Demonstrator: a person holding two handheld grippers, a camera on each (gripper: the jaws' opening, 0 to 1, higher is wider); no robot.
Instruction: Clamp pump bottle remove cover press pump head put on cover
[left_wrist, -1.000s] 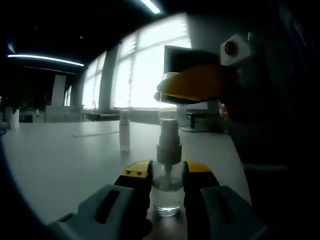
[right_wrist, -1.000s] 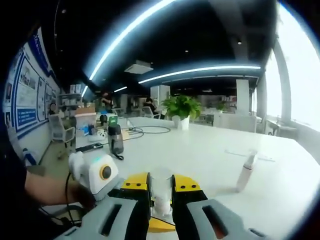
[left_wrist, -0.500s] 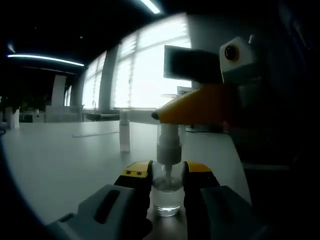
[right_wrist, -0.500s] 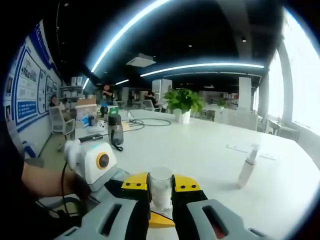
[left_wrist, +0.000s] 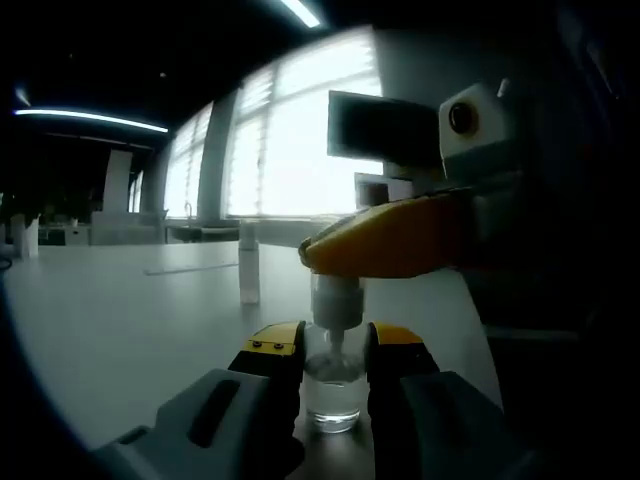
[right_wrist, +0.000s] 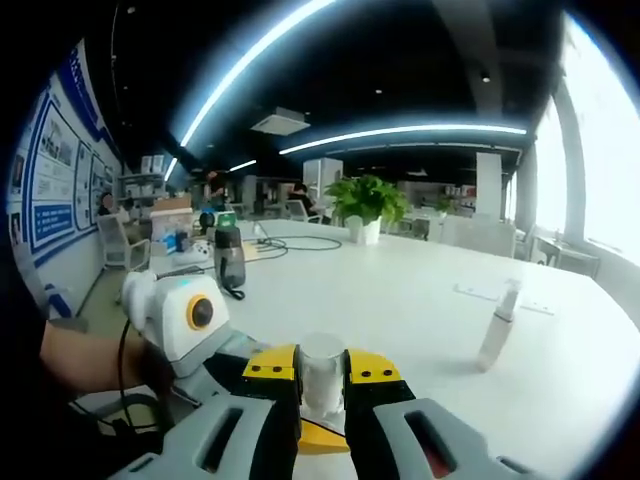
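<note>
Two grippers meet over one small clear pump bottle on the white table. In the left gripper view, the left gripper has its yellow-tipped jaws pressed against both sides of the bottle's clear body, gripping it upright with its base on the table just ahead of the grey jaw bodies. A little liquid sits in the bottom of the bottle. Its grey pump head rises above the jaw tips, and the right gripper reaches in from the right, its yellow jaw lying across the top of the pump head and hiding the nozzle. I cannot tell from this side whether that jaw is touching the head.

In the right gripper view, the right gripper's own jaws are closed on a translucent cover, held upright between the yellow tips with its rounded top standing just above them. Below and to the left of those tips lies the left gripper, with a person's hand behind it.

Farther out beyond the fingers, a second slim spray bottle stands on the table, well apart to the right in the right gripper view and to the left of the jaws in the left gripper view. A potted plant and a dark flask stand far beyond the tips
</note>
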